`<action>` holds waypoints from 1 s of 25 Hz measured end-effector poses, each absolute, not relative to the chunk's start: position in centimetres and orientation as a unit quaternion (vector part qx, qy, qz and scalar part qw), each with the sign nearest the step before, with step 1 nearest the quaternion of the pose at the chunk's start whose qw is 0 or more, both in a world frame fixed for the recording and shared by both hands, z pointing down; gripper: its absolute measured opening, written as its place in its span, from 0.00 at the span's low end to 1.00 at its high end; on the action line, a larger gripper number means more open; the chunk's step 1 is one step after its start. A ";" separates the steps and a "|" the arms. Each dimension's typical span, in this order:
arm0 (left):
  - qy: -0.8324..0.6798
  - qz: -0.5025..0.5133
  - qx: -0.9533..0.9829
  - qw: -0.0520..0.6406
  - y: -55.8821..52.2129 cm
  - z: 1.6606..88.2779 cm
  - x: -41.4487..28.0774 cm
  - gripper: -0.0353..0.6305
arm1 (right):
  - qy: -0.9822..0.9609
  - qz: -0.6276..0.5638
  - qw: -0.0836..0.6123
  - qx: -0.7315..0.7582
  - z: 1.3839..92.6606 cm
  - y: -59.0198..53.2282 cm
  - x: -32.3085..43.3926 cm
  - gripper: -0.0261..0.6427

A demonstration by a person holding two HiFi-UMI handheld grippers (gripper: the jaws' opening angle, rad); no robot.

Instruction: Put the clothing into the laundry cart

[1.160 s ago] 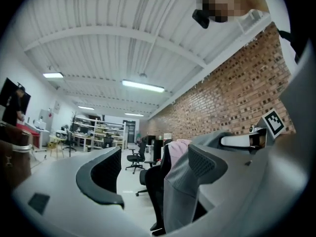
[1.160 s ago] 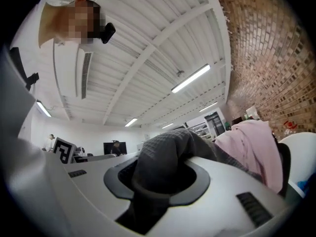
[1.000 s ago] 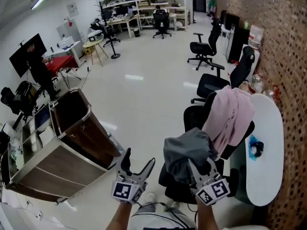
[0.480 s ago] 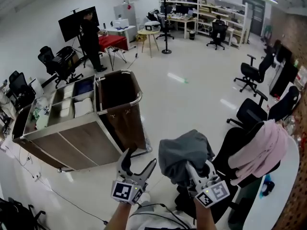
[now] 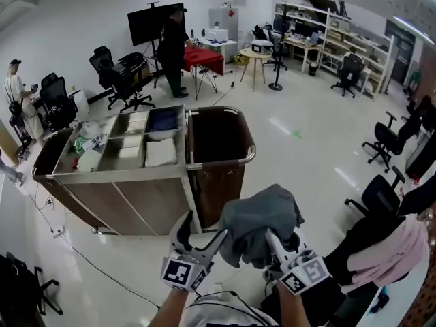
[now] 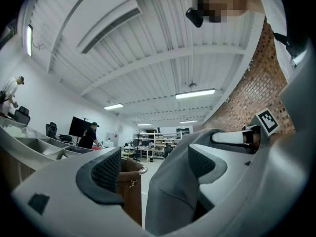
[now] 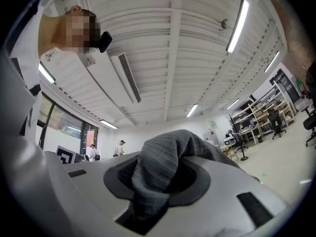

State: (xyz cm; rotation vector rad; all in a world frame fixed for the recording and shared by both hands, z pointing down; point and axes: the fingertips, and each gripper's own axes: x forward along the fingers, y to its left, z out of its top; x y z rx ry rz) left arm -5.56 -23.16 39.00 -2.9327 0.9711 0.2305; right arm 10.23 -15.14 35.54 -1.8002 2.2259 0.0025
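The right claw (image 5: 275, 242) is clamped shut on a bunched grey garment (image 5: 261, 222), low in the centre of the head view. The cloth wells up over the jaws and hides their tips. In the right gripper view, the same ribbed grey fabric (image 7: 165, 164) is pinched between the pads of that claw (image 7: 159, 182) and bulges above them.

The left claw (image 5: 199, 233) sits just to the left of the garment with its jaws wide apart, holding nothing. In the left gripper view, the grey cloth (image 6: 173, 191) hangs beside the right-hand jaw of this claw (image 6: 155, 168), and the cart's brown bag (image 6: 129, 181) shows through the gap.

There is one laundry cart (image 5: 219, 186), above the claws at the centre of the frame. Its open brown bag is directly over the garment, and its steel compartments run off to the left.

One pink garment (image 5: 390, 254) is draped over a black office chair (image 5: 373, 197) at the lower right. Two people stand far off: one by a dark screen (image 5: 151, 21) at the top (image 5: 170, 50), and one at the left edge (image 5: 15, 90). A cable (image 5: 95, 268) trails across the floor at the lower left.
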 end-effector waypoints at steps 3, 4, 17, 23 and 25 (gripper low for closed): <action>0.321 0.087 -0.943 0.022 -26.0 38.5 -7.9 0.66 | 0.777 0.010 0.141 -0.614 34.9 -18.6 8.2 0.24; 0.323 0.089 -0.942 0.021 -26.7 38.2 -8.7 0.66 | 0.778 0.011 0.142 -0.612 34.6 -19.7 7.6 0.24; 0.373 0.096 -0.923 0.026 -33.5 37.3 -13.3 0.64 | 0.807 0.040 0.153 -0.570 30.9 -30.3 4.6 0.24; 0.390 0.084 -0.917 0.025 -37.8 38.0 -11.8 0.64 | 0.815 0.040 0.164 -0.554 31.0 -36.1 6.6 0.24; 0.399 0.080 -0.913 0.026 -40.0 38.0 -10.8 0.64 | 0.819 0.037 0.163 -0.549 31.3 -38.9 7.8 0.24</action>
